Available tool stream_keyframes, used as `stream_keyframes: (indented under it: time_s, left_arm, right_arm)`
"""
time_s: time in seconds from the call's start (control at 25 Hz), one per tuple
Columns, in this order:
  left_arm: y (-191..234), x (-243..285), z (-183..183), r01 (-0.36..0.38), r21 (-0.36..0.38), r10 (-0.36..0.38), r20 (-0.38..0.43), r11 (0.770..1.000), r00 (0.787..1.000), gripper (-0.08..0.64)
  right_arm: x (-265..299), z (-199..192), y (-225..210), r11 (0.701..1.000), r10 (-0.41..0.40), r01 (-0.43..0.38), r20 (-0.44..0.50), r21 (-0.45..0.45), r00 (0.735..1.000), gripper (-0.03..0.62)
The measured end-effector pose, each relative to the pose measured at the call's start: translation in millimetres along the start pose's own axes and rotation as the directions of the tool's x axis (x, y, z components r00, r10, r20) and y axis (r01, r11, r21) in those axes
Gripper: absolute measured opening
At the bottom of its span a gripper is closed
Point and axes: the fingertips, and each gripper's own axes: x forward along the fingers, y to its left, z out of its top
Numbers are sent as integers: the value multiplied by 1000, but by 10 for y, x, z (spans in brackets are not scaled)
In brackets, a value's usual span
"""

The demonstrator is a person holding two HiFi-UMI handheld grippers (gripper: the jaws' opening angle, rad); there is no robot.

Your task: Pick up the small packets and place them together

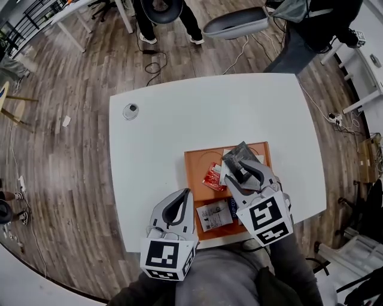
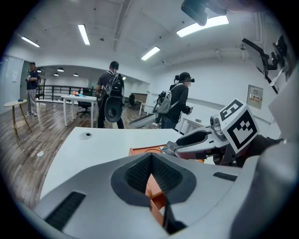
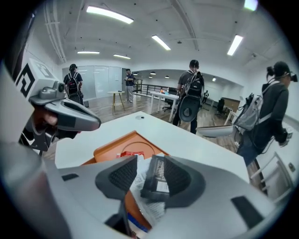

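Observation:
An orange tray (image 1: 194, 164) lies near the front of the white table (image 1: 179, 119). A red packet (image 1: 212, 177) and a white printed packet (image 1: 214, 215) lie in it. My right gripper (image 1: 242, 170) hangs over the tray's right part with its jaws apart. A dark packet (image 3: 156, 179) stands between them, leaning on the right pad, with a gap to the left pad; white packets (image 3: 140, 184) lie beneath. My left gripper (image 1: 179, 197) sits at the tray's left edge, pads meeting at the tip (image 2: 150, 158), holding nothing.
A round cable grommet (image 1: 130, 110) is set in the table's far left. Beyond the far edge stand people (image 1: 164, 15) and a grey chair (image 1: 236, 23), with cables on the wooden floor (image 1: 154, 63). The table's front edge is close to my body.

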Motion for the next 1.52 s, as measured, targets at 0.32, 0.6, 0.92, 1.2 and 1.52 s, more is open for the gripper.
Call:
stream_keyframes:
  time_s: [0.32,0.6,0.92,1.2,1.52]
  left_arm:
    - [-59,-183,7,16,15,-17,29,1000,999,-3]
    - [-158,-380,-6,44,33,-45,48,999,998,-3]
    - [-267,-521,-160,81,38,-82,23,996,996,-3]
    - [-293,-585,-359,87,35,-87,-20,996,996,-3]
    - [-120,-599,-518,58,18,-57,-48,998,997,-3]
  right_arm:
    - [-218,39,95,998,-60,60,25,-22,998,166]
    - [-436,12,239,995,-99,100,29,-28,995,166]
    - [-573,-197,492,995,-98,98,-4,-5,995,166]
    - [-489,-443,781,999,-32,33,-48,8,998,166]
    - [-297,-565,975,999,36,-36,-87,-1,996,166]
